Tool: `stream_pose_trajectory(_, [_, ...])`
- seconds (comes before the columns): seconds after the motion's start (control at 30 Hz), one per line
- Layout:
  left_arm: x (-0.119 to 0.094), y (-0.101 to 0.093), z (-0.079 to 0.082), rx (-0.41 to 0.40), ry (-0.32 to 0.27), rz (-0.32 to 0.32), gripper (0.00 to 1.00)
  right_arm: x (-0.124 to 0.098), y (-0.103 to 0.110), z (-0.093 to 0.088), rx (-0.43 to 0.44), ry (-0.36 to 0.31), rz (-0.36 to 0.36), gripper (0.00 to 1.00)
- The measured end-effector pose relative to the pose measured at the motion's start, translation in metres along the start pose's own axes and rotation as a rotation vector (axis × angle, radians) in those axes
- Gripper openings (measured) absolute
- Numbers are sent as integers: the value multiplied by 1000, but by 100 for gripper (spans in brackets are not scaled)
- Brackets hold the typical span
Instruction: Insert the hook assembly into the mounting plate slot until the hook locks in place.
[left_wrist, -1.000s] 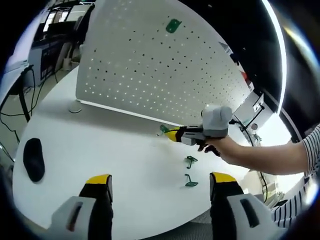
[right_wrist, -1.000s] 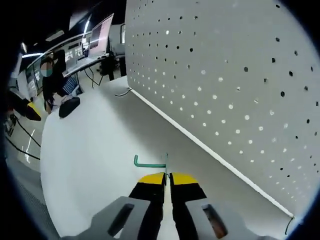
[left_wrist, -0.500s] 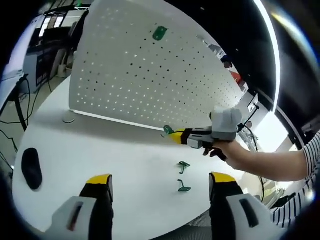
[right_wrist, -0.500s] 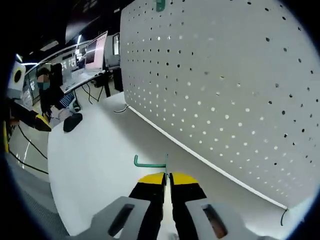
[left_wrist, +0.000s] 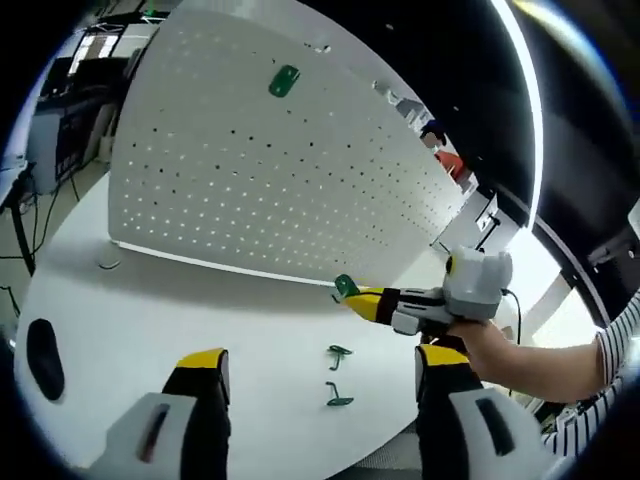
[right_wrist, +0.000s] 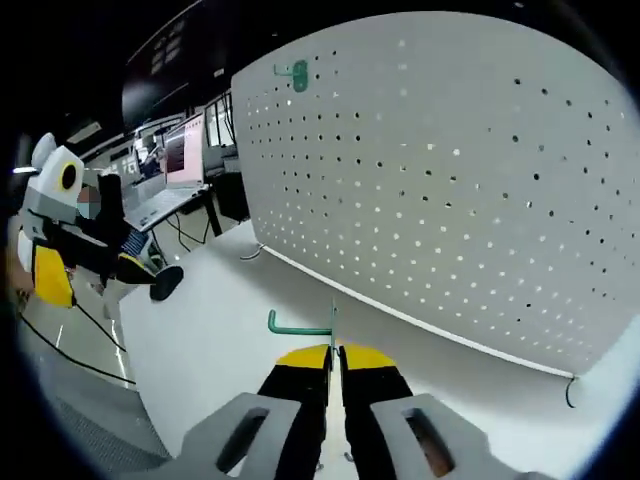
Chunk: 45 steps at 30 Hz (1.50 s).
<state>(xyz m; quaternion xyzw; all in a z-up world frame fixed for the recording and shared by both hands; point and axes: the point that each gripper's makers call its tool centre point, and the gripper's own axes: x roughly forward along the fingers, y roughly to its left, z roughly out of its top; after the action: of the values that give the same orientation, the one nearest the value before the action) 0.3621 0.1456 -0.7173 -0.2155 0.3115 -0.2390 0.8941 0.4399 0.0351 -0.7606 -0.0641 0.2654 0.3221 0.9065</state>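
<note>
So the right tongs are clamped tight on a green hook, jaws pretty much touching with the hook's thin plate pinched between the yellow tips. The hook's arm sticks out to the left of the tips in the right gripper view and ends in a little upturned bend. It's up in the air above the white surface, in front of the big white pegboard that stands upright on it, not touching the board.

From the left gripper view you can see those same right tongs coming in from the right, held by a hand with a striped sleeve behind it, and the green piece poking out at the tip, near the pegboard's bottom edge.

The left tongs are wide open, nothing between the jaws, hovering over the surface.

There's already another green hook mounted high up on the board; it's also in the right gripper view near the top left corner of the board. Two spare green hooks lie on the surface between the left jaws, close together. A black mouse sits off at the left edge of the surface.
</note>
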Motion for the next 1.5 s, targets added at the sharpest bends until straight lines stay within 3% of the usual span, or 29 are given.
stream_pose_trajectory(0.53, [29, -47, -9, -44, 34, -129, 67, -56, 21, -12, 167, -46, -6, 1])
stream_pose_trajectory(0.63, [31, -55, -11, -57, 35, -153, 60, -65, 28, -9, 188, -67, 4, 1])
stream_pose_trajectory(0.87, [37, -69, -12, -103, 32, -210, 54, -79, 41, -2, 239, -114, 23, 1])
stream_pose_trajectory(1.33, [39, -89, -16, -141, 47, -291, 34, -86, 52, 0, 280, -150, 35, 1])
stream_pose_trajectory(1.5, [38, -91, -15, -151, 47, -305, 22, -86, 57, 2, 280, -160, 40, 1])
